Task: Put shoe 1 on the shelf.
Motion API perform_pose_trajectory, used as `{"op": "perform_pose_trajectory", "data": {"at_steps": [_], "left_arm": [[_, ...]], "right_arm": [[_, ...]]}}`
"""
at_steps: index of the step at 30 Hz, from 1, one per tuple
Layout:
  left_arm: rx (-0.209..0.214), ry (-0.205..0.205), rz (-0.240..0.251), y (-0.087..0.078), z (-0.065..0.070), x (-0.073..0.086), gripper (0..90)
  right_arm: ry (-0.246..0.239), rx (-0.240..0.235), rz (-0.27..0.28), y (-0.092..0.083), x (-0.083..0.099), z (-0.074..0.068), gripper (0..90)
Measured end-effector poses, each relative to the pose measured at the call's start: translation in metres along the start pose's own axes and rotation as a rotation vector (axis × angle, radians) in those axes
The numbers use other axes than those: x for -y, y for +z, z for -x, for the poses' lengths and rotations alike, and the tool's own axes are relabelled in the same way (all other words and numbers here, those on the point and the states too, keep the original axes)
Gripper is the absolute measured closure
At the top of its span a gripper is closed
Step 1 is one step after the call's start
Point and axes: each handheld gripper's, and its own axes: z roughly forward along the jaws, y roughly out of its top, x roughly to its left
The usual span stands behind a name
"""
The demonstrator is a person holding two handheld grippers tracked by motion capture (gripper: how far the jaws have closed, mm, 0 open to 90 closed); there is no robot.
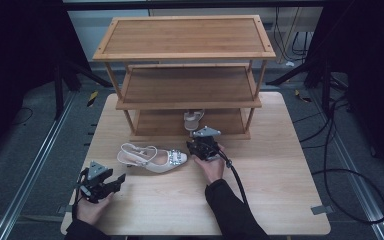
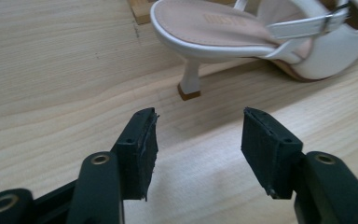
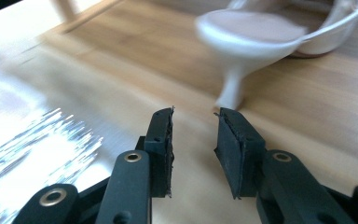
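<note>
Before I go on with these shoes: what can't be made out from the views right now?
- Shoe on the rack's bottom shelf: high view, its front is hidden under the middle shelf.
- Shoe on the table: left gripper view, toe cut off by the right edge.
- Shoe by the right gripper: right gripper view, motion blur hides strap details.
- Right gripper's jaw tips: high view, covered by its own body.

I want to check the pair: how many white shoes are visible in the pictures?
2. One white shoe lies on the table in front of the rack, between the two grippers. The second shoe sits on the rack's bottom shelf, partly hidden by the shelf above.
</note>
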Motion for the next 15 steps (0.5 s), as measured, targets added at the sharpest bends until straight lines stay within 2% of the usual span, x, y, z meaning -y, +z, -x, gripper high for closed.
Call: {"op": "perform_pose_trajectory", "data": {"at_steps": [3,4,7,10,15], "left_arm": [[0.001,0.003,-0.021,0.01,-0.007,-0.003,48.0],[0.004,0.002,-0.028,0.014,-0.01,-0.004,48.9],[0.014,0.02,-0.03,0.022,-0.015,-0.008,52.1],[0.039,0.031,-0.016,0.028,-0.017,-0.01,54.8],[0.07,0.044,-0.014,0.034,-0.021,-0.013,57.1]], "right_arm": [[-0.032,-0.058,0.001,-0.02,0.005,-0.013,74.2],[-0.032,-0.078,-0.002,-0.023,0.006,-0.016,75.6],[-0.077,-0.131,-0.015,-0.034,0.011,-0.03,81.3],[-0.081,-0.154,-0.038,-0.04,0.017,-0.04,85.3],[-0.076,-0.157,-0.081,-0.037,0.03,-0.044,88.4]]}}
